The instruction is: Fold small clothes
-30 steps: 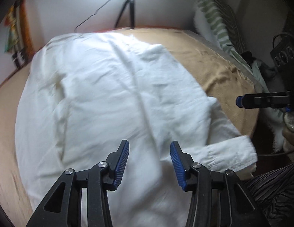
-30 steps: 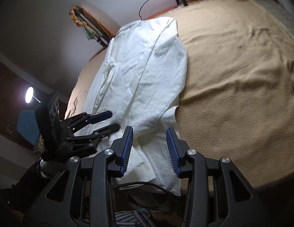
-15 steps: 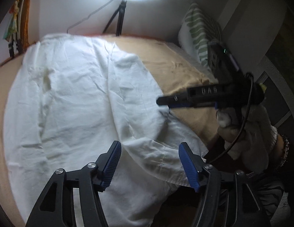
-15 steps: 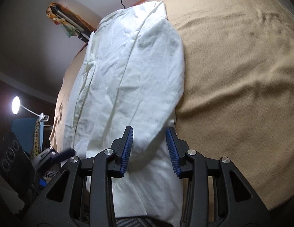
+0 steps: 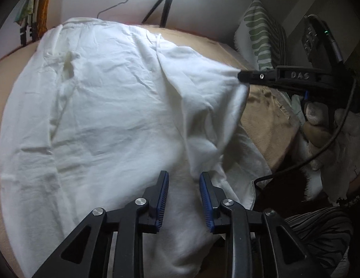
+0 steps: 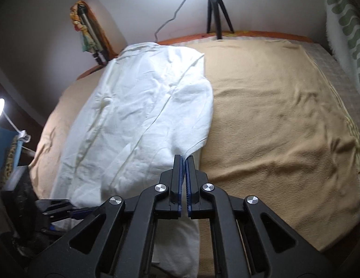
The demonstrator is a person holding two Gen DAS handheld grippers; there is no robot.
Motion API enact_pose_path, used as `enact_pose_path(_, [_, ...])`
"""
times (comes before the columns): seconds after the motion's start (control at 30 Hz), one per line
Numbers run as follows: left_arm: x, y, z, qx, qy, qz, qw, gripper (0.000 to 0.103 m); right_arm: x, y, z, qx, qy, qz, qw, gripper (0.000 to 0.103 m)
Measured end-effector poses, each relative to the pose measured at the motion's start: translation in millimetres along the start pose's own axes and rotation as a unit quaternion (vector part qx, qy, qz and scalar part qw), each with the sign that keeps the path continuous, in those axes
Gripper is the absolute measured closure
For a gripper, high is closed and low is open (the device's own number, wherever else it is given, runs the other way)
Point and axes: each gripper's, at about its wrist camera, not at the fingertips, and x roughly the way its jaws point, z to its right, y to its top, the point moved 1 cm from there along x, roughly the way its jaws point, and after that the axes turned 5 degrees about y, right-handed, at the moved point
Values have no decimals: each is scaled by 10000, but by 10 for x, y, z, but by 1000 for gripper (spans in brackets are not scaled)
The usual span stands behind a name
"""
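Observation:
A white shirt [image 5: 110, 115] lies spread on a tan blanket [image 5: 261, 120] over a bed. My left gripper [image 5: 183, 197] hovers at the shirt's near hem. Its jaws are closing, with white cloth showing in the gap and the pads still apart. My right gripper [image 6: 185, 162] is shut on the right edge of the shirt [image 6: 145, 115]. In the left wrist view the right gripper [image 5: 241, 76] pinches that edge and holds it raised off the blanket. The left gripper [image 6: 71, 212] shows at the lower left of the right wrist view, by the hem.
A green-patterned pillow [image 5: 261, 30] leans on the wall at the right. A small black tripod [image 6: 217, 7] with a ring light stands at the bed's far edge. A hand [image 5: 319, 125] holds the right gripper. Bare blanket [image 6: 272, 115] stretches to the shirt's right.
My right jaws have shut on the shirt's right edge and raised it. My left jaws widened, then narrowed over the hem. Both views swung slightly across the bed.

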Motion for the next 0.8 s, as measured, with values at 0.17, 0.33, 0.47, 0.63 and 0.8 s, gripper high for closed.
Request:
enact_pose_path(0.17, [-194,-54,-45,-61,53,260,9996,65,-95,-88,157,339,536,26,9980,68])
enact_pose_path(0.33, [-280,-89,167,352,-75,344,9988,38,-164,-485,212,618,1410,-356,9874,68])
enact_pose_path(0.47, [-120,-84,213,473,69,98,9988,53,-23,-814,115,505,1583,-816,9827,68])
enact_pose_path(0.63, [47,-143,88,214,-74,-203,9995,81,208,-1022,-116,38,1456,-1305,9807,68])
enact_pose_path(0.8, [108,-178,-64,-118,-411,-285,9987,98,270,-1069,-340,-445,1179,-1358,9827,93])
